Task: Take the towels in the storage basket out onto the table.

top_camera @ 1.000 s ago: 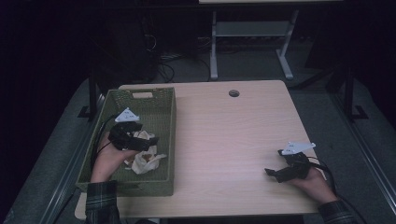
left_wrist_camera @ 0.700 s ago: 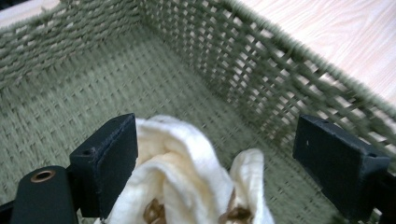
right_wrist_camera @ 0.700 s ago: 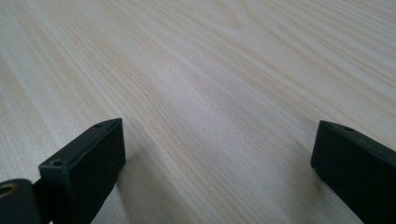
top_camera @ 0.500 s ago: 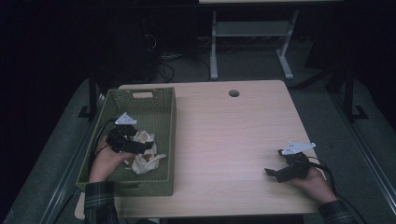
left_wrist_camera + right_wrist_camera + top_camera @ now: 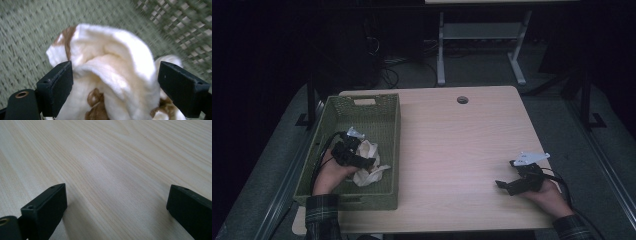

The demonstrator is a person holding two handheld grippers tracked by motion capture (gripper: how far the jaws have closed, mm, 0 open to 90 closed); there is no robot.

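Left hand-held gripper [image 5: 368, 163] straddles, jaws wide, the white-and-brown cloth [image 5: 107, 72] inside the green basket [image 5: 384, 107].

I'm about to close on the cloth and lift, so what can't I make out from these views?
- Cream and brown cloth: its lower part is cut off by the bottom edge of the left gripper view, and motion blur softens the folds.
- Contact: the left tongs stand open around the cloth; touching or not is unclear.
- High view: the hand covers part of the cloth in the green basket.
- Whether it is one cloth or two: too small.
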